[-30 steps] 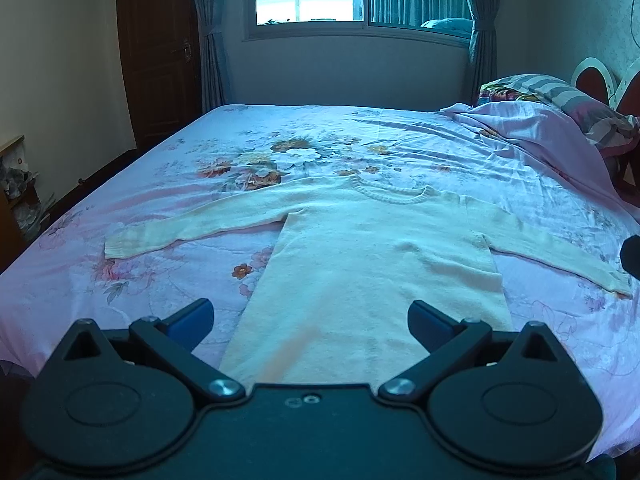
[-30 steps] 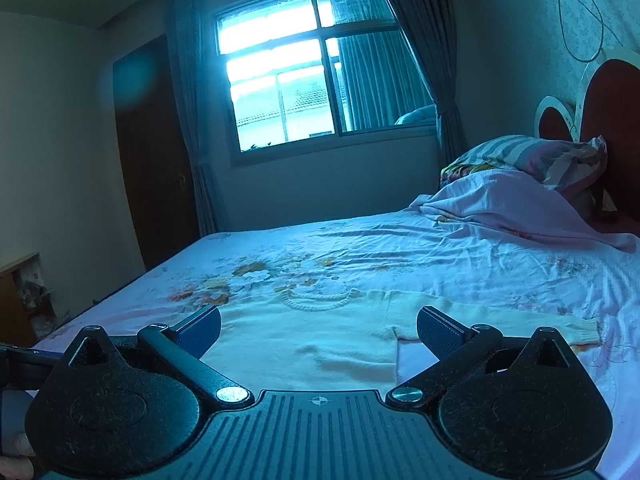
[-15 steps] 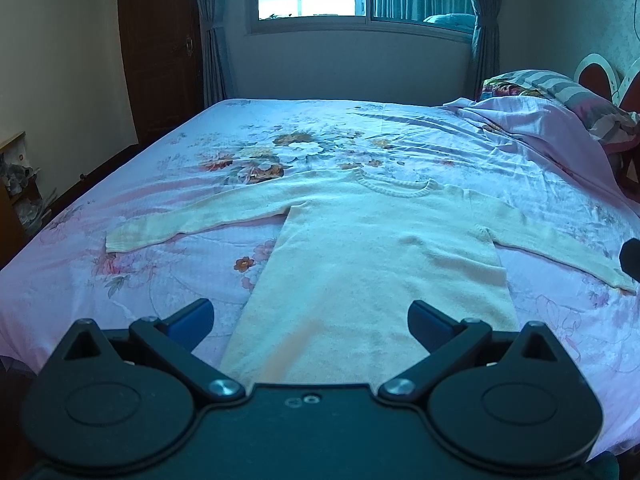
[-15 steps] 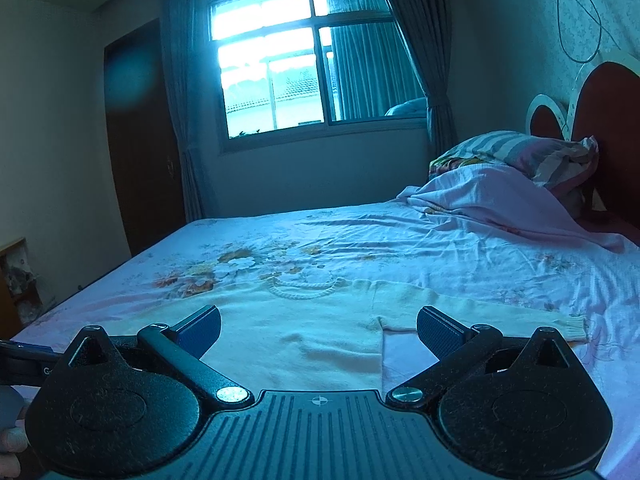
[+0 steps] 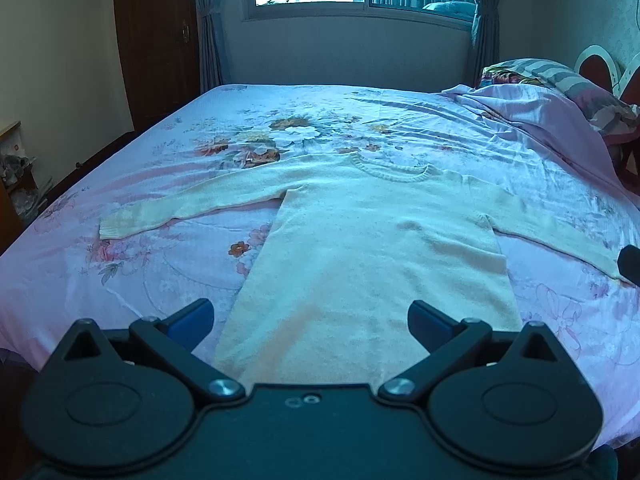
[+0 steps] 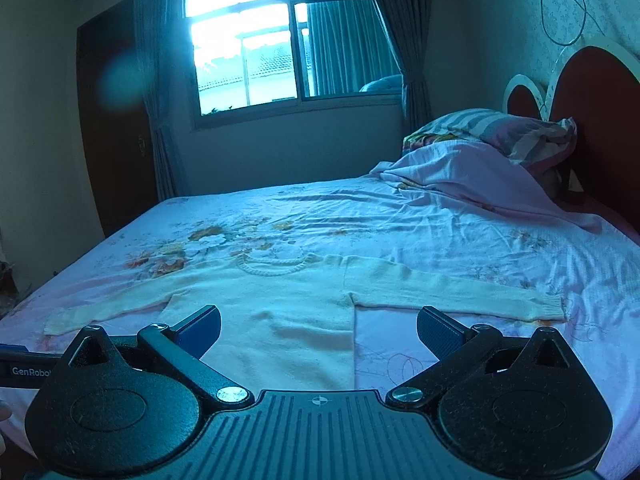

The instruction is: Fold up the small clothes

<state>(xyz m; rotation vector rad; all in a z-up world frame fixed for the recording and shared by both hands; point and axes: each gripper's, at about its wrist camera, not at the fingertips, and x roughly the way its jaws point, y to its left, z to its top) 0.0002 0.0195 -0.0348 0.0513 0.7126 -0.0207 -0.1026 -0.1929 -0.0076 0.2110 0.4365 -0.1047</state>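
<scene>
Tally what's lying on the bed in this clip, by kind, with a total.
Sweaters, cream, spread flat with both sleeves out: 1
Pillows, striped, at the headboard end: 1
Bunched pink covers beside the pillow: 1
Total: 3

Both the left gripper and right gripper are open and empty.
</scene>
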